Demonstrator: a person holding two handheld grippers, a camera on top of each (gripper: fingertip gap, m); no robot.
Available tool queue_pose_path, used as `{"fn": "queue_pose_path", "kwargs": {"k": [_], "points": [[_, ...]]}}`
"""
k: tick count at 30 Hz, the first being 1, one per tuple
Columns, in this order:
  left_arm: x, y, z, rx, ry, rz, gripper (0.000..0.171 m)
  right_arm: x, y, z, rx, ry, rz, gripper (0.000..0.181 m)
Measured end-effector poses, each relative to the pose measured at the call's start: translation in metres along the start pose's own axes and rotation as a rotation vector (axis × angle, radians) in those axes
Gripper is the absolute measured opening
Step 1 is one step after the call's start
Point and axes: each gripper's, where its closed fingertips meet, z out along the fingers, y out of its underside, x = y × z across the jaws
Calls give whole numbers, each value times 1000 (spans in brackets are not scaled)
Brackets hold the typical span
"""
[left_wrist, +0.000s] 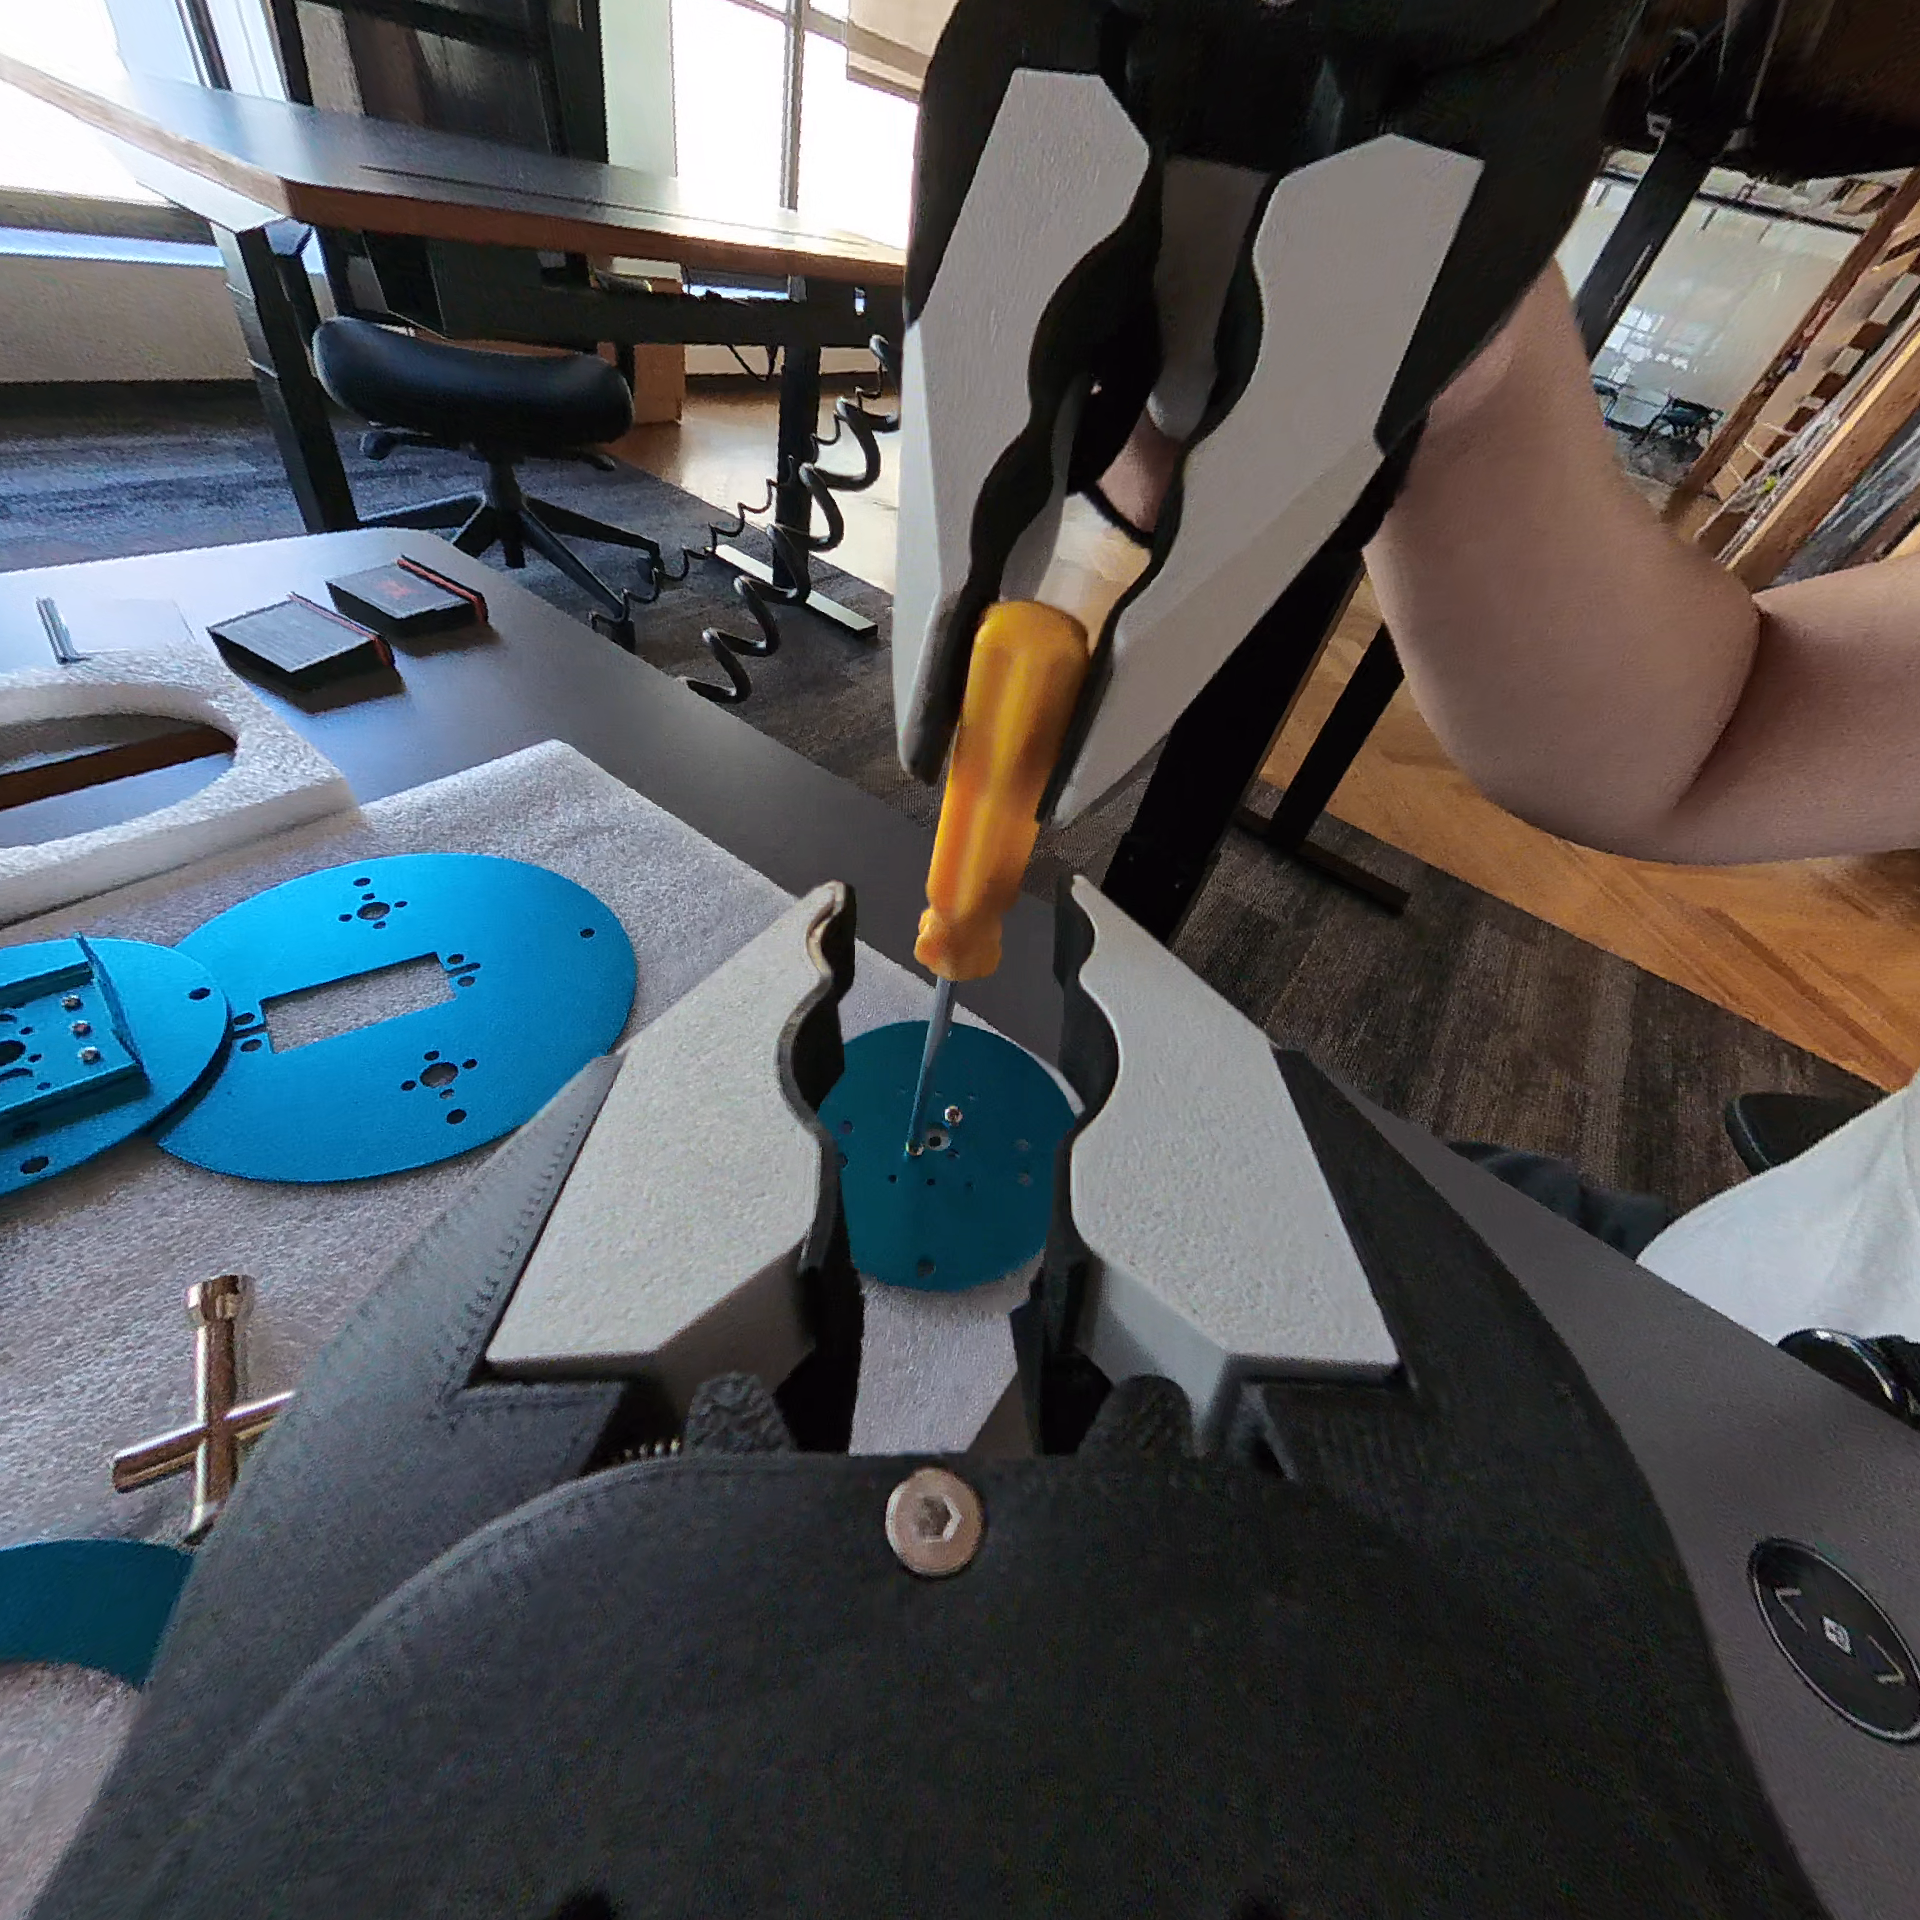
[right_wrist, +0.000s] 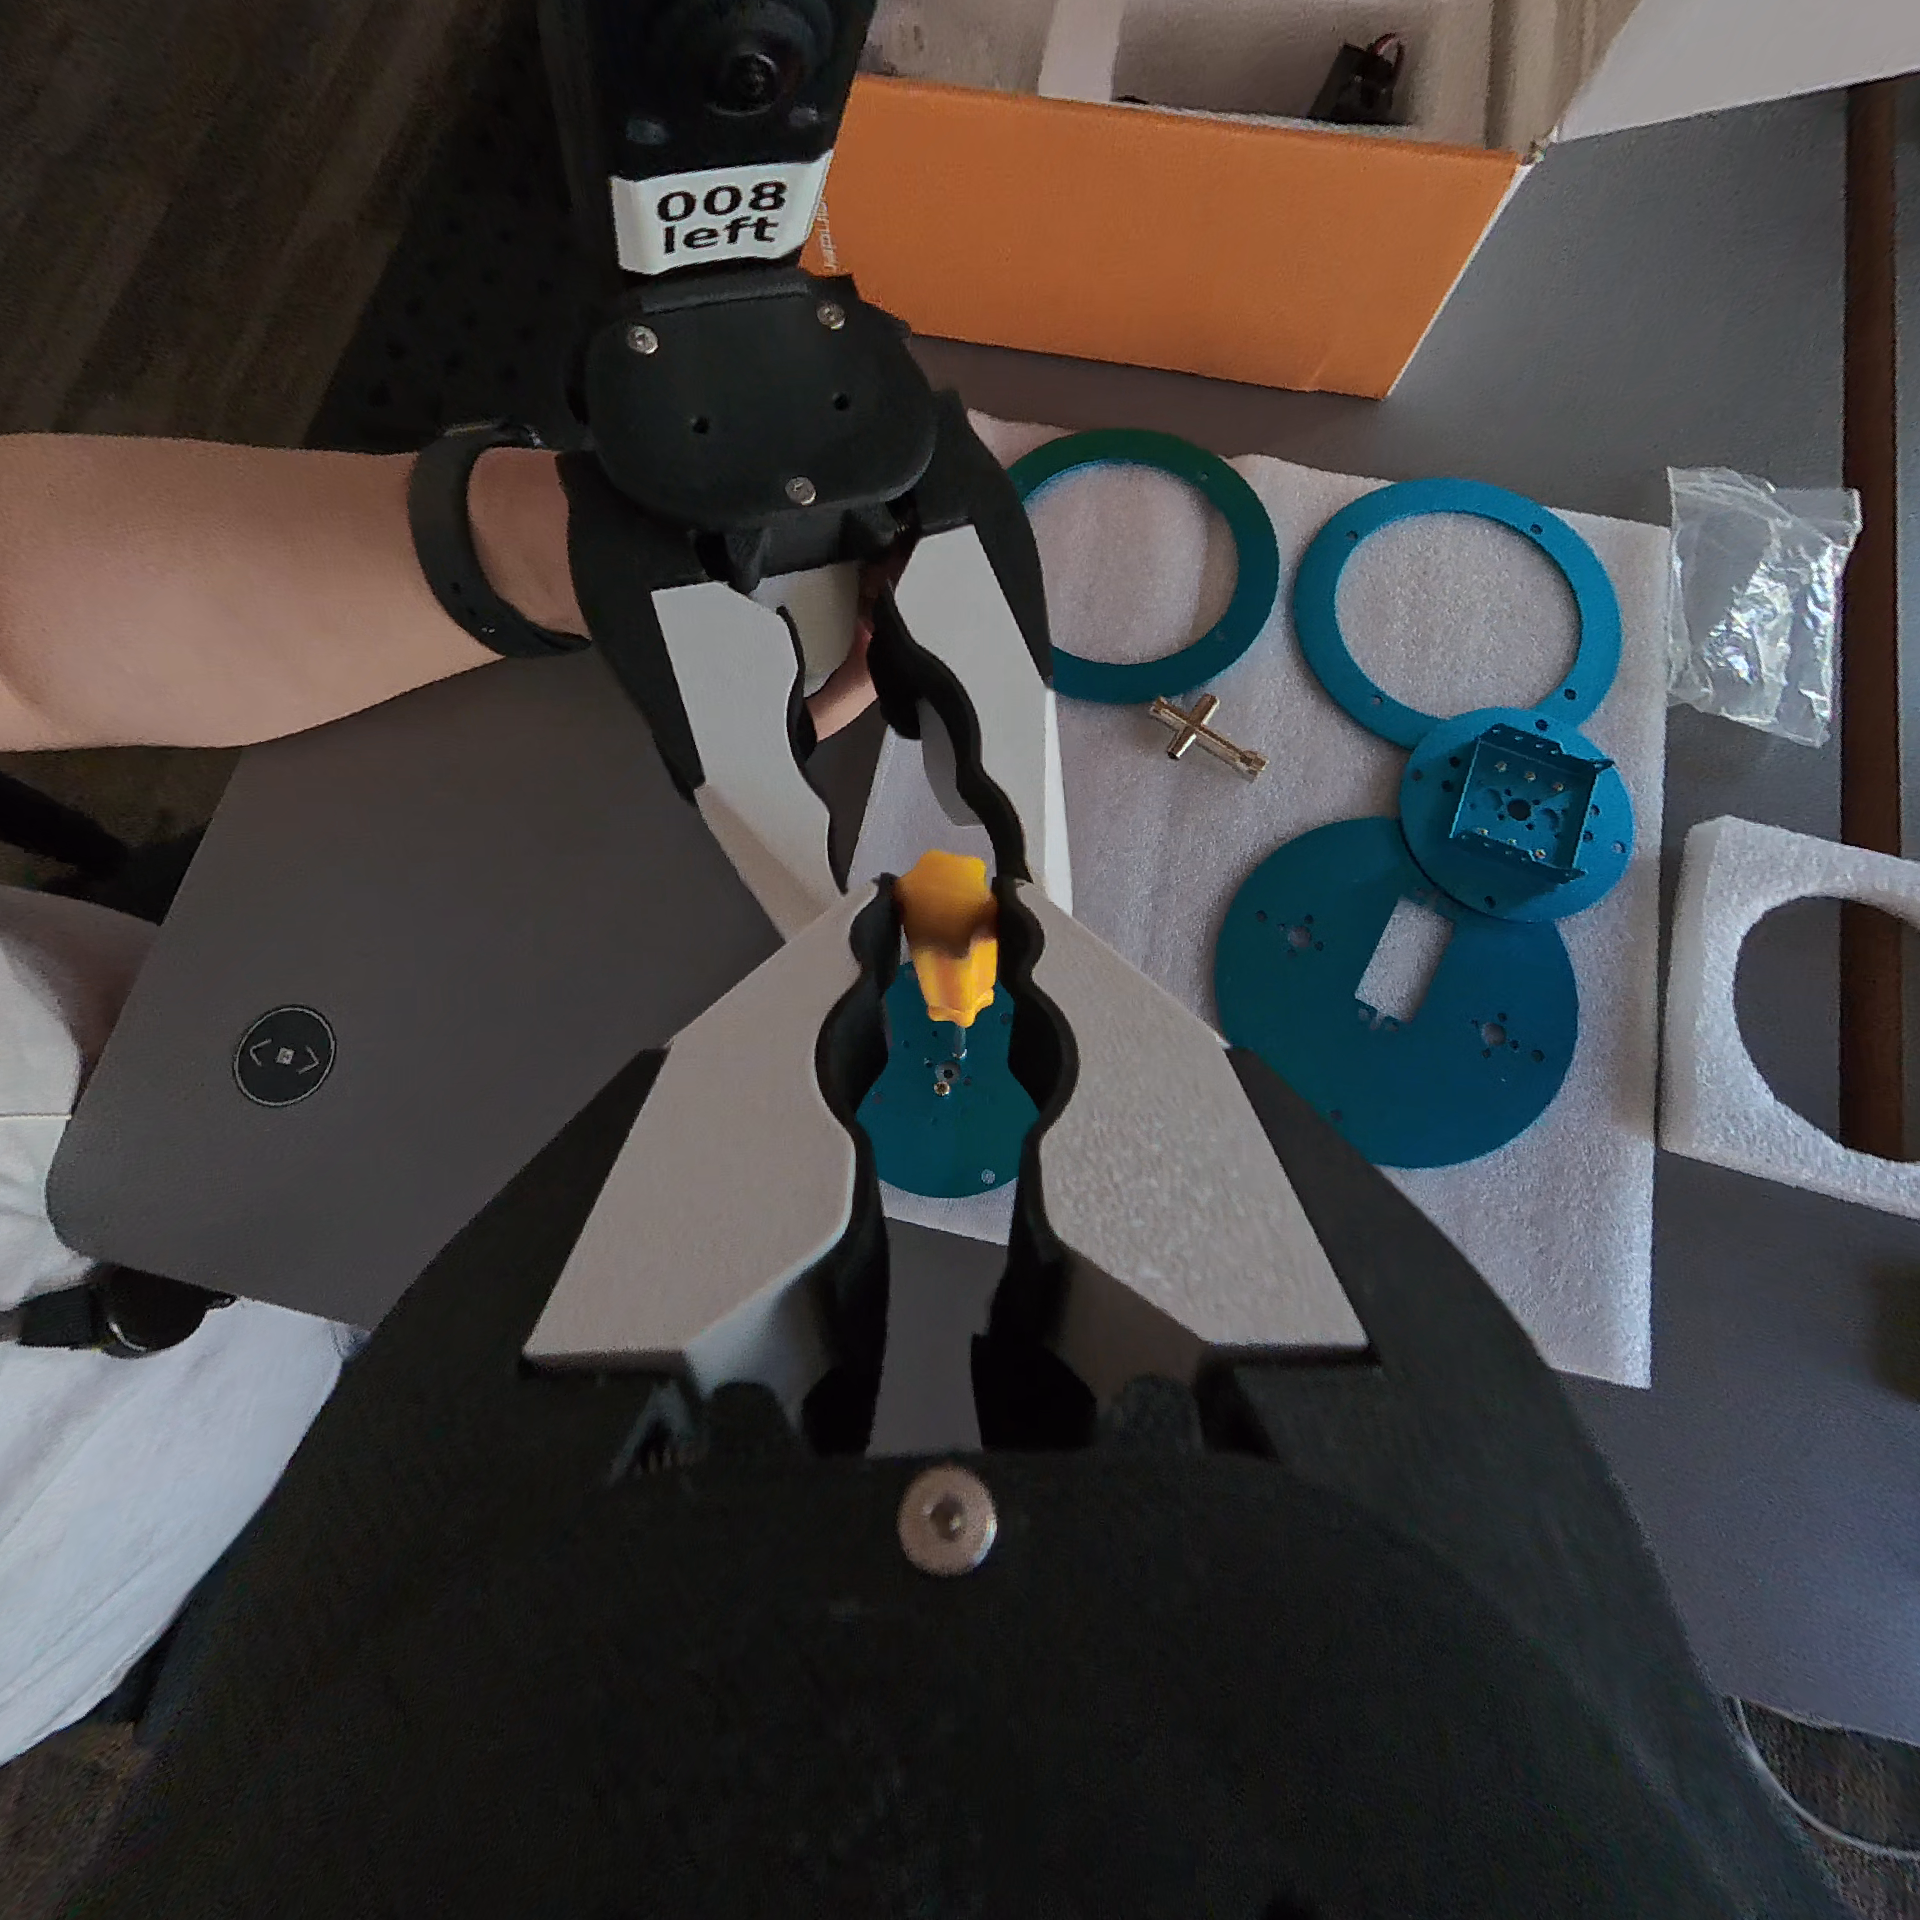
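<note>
**Q:** What does each view show that the other does not?

**A:** The left wrist view shows the room beyond the table: a black stool (left_wrist: 473, 390), a coiled black cable (left_wrist: 774, 540), two black blocks (left_wrist: 348, 623) on the table top, and a bare forearm (left_wrist: 1621, 665). The right wrist view, looking straight down, shows an orange box (right_wrist: 1153, 223), a clear plastic bag (right_wrist: 1756, 597) and two blue rings (right_wrist: 1455, 597), none of them seen whole in the other.

**Q:** How many parts lie on the white foam sheet (right_wrist: 1143, 862)?

**A:** Two rings; one large blue disc (right_wrist: 1403, 1023) with a rectangular cutout; one smaller disc carrying a square bracket (right_wrist: 1522, 810), overlapping the large disc; one small blue disc (left_wrist: 945, 1153) between the fingers; and one metal cross wrench (right_wrist: 1205, 732). A white foam frame (right_wrist: 1787, 1023) lies beside the sheet.

**Q:** What do the grippers do?

**A:** The right gripper (right_wrist: 945, 914) is clamped on the yellow handle of the screwdriver (left_wrist: 1003, 769), which stands nearly upright; its tip meets a screw near the centre of the small disc. The left gripper (left_wrist: 951, 935) has its fingers parted, holding nothing; they flank the screwdriver shaft above the small disc, and whether they touch the disc cannot be told.
</note>
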Motion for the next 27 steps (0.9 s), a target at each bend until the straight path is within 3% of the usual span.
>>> {"fn": "queue_pose_path", "kwargs": {"k": [3, 8, 11, 15, 18, 23, 27], "points": [[1, -4, 4, 19, -13, 0, 39, 0, 0, 1, -4, 86, 45, 17], [3, 1, 10, -8, -34, 47, 18, 3, 1, -2, -14, 193, 134, 17], [5, 1, 10, -14, -28, 75, 18, -1, 3, -2, -86, 127, -16, 18], [6, 2, 10, -14, -4, 80, 18, -9, -6, -13, -149, -39, -344, 35], [10, 2, 12, -20, 10, 106, 18, -11, -6, -20, -253, -128, -512, 34], [12, 3, 12, -26, 21, 118, 18, -8, 11, -13, -478, -174, -611, 19], [12, 3, 10, -25, 32, 119, 18, -9, 13, -10, -518, -179, -596, 18]]}}
